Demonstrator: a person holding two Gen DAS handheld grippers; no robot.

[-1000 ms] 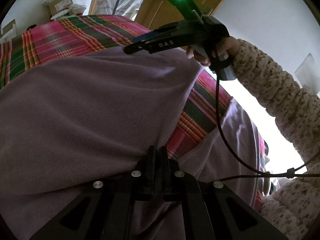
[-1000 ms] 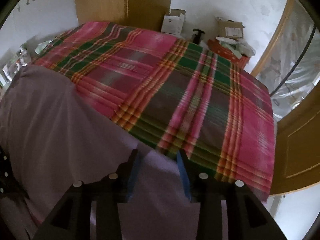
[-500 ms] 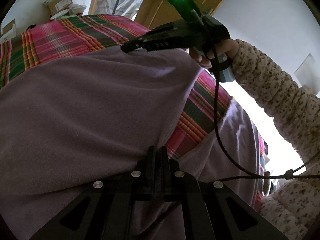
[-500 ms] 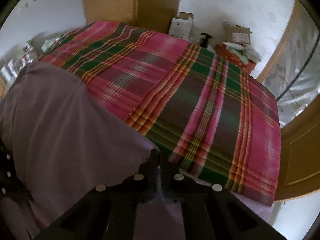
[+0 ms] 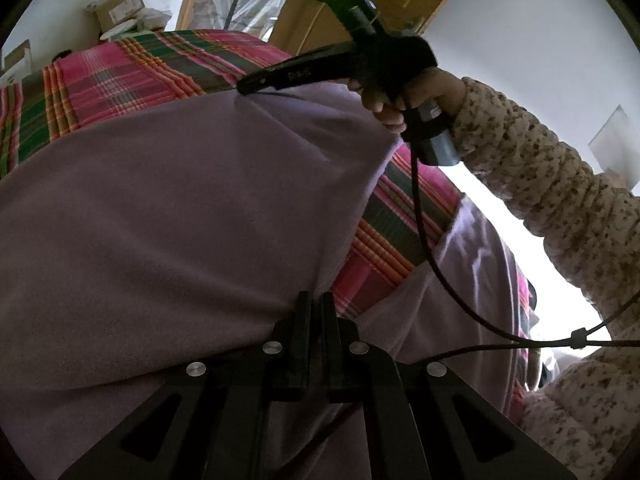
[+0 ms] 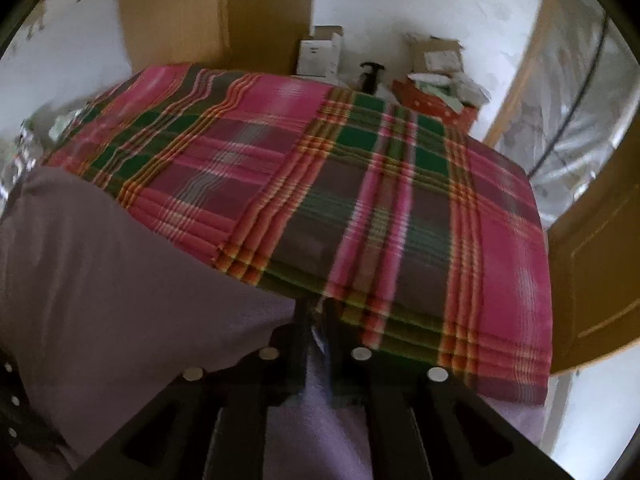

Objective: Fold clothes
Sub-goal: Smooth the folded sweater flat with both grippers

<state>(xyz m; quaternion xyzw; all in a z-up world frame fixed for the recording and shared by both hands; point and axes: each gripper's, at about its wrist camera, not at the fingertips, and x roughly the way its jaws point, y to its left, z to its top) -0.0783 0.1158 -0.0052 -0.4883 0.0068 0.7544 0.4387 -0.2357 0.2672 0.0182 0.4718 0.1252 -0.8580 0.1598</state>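
White walls and a wooden door (image 6: pixel 592 264) enclose a bed covered by a pink-and-green plaid blanket (image 6: pixel 360 208). Along the far wall, beyond the bed, sit cardboard boxes (image 6: pixel 436 56), a white carton (image 6: pixel 322 54) and a red container (image 6: pixel 432 106) heaped with papers; clear plastic sheeting (image 6: pixel 576 92) hangs at the right.

A lilac garment (image 5: pixel 180 208) lies over the near part of the blanket, with a further section draped off the bed edge toward the person. The left gripper (image 5: pixel 316 312) has its fingers pressed together on the garment's near edge. The right gripper (image 5: pixel 250 87), seen from the left wrist view, pinches a raised corner of the same garment, its tips closed on the cloth; its own view (image 6: pixel 316 320) confirms the fingers drawn together with lilac fabric between them, though that frame is motion-blurred.

A hand (image 5: pixel 400 100) in a speckled knit sleeve (image 5: pixel 560 184) grips the right unit's handle. A black cable (image 5: pixel 424 240) hangs from it across the garment and blanket.
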